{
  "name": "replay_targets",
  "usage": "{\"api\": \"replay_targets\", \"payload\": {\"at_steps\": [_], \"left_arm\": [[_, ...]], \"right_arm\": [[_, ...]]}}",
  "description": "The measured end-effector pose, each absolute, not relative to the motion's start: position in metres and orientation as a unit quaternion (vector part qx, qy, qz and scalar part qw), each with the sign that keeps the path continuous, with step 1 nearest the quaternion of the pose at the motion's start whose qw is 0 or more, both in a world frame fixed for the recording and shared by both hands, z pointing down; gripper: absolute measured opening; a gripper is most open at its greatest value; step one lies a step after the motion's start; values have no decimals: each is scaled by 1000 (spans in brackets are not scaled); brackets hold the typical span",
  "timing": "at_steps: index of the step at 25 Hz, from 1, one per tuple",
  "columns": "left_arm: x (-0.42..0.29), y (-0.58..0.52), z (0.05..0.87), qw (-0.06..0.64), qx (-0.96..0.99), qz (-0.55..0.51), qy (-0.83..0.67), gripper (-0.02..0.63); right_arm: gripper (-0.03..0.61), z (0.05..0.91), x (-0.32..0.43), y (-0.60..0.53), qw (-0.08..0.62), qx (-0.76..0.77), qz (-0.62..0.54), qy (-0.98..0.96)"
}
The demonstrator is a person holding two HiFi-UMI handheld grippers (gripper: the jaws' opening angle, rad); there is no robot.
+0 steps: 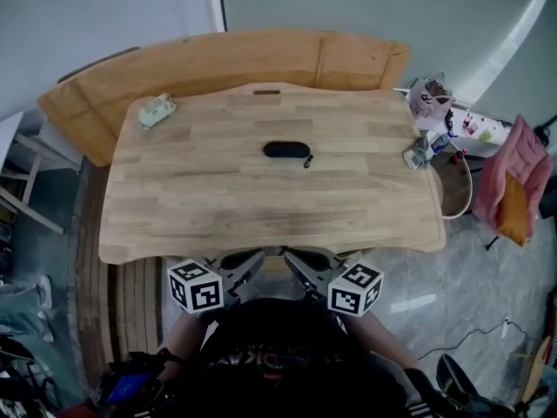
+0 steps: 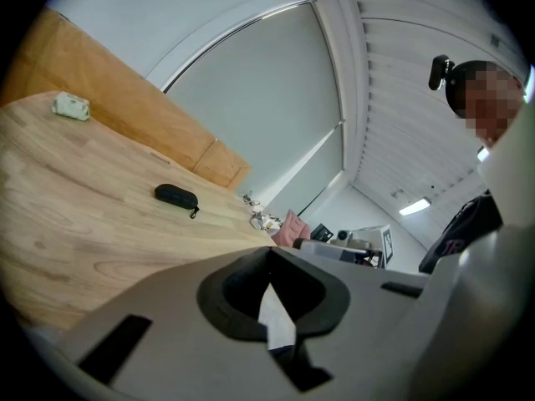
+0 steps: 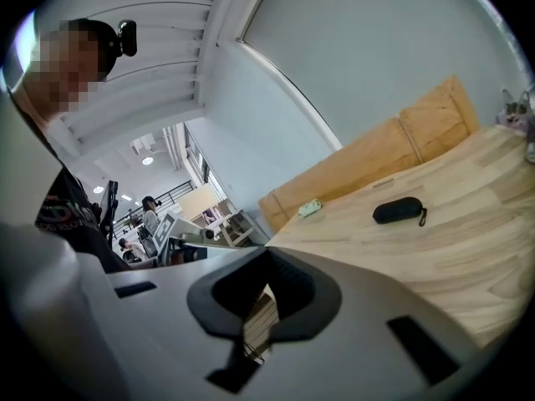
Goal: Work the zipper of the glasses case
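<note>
Head view: the black glasses case (image 1: 286,150) lies on the wooden surface (image 1: 191,207). My left hand-held gripper (image 1: 254,261) and right hand-held gripper (image 1: 292,261), both clenched empty, sit at its near edge.

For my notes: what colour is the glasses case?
The glasses case is plain black, clearest in the head view.

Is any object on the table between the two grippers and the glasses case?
Nothing visible does. The glasses case lies alone mid-table, and the table between it and the left gripper and right gripper is bare wood. The small pale item at the far left corner and the clutter at the right edge lie aside.
</note>
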State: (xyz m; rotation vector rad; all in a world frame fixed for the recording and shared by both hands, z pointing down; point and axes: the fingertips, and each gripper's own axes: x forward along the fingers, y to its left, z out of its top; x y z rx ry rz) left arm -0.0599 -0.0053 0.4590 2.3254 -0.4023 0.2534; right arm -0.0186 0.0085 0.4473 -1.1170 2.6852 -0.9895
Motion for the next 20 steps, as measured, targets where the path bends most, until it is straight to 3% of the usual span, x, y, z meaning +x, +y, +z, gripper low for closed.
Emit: {"api": "replay_targets", "payload": {"at_steps": [20], "left_arm": [[-83,45,469,372,913,117,-124,12]], "right_arm": [[15,463,-49,61,45,-380,-350,855]]}}
